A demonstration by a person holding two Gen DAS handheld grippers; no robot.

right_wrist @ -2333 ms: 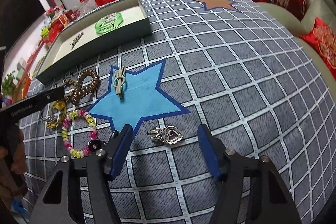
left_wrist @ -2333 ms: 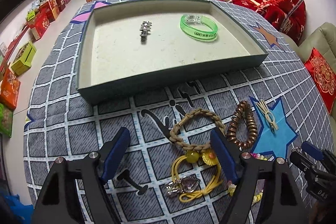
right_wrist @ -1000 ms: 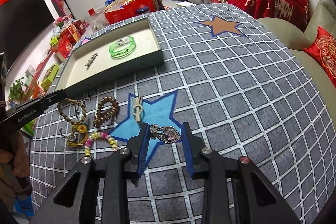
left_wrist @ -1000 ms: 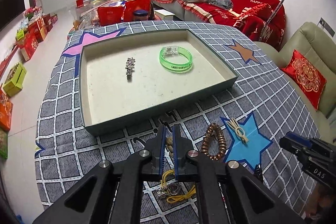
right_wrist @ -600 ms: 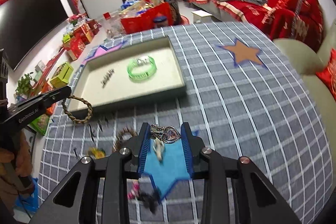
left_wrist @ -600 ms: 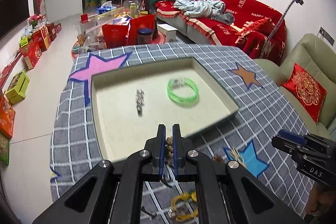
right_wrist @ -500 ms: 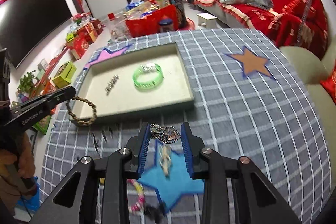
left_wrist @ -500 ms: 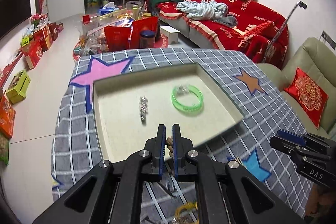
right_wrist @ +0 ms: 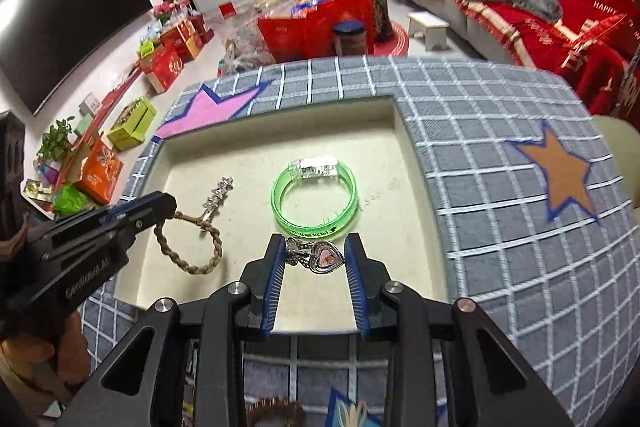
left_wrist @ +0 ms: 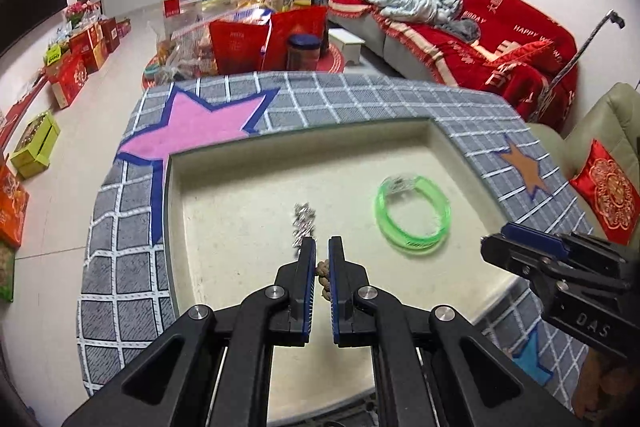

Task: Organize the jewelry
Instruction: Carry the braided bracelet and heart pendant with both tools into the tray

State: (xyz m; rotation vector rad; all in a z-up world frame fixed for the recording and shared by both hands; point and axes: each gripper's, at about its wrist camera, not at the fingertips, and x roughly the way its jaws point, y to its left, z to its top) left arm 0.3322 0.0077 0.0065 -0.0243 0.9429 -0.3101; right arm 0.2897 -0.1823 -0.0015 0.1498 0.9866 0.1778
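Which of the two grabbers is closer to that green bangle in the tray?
Right. The right gripper, holding the heart pendant, hovers just at the green bangle's near rim. The left gripper, holding the braided bracelet, is further off to its left.

In the right wrist view, the tray (right_wrist: 404,131) fills the centre of the frame on the table (right_wrist: 500,187), with the bangle (right_wrist: 314,199) at mid-frame inside it and the silver clip (right_wrist: 218,197) to its left. The braided bracelet (right_wrist: 192,243) hangs lower left from the left gripper (right_wrist: 160,207). The heart pendant (right_wrist: 320,255) sits just below the bangle, between the right gripper's (right_wrist: 316,255) fingers.
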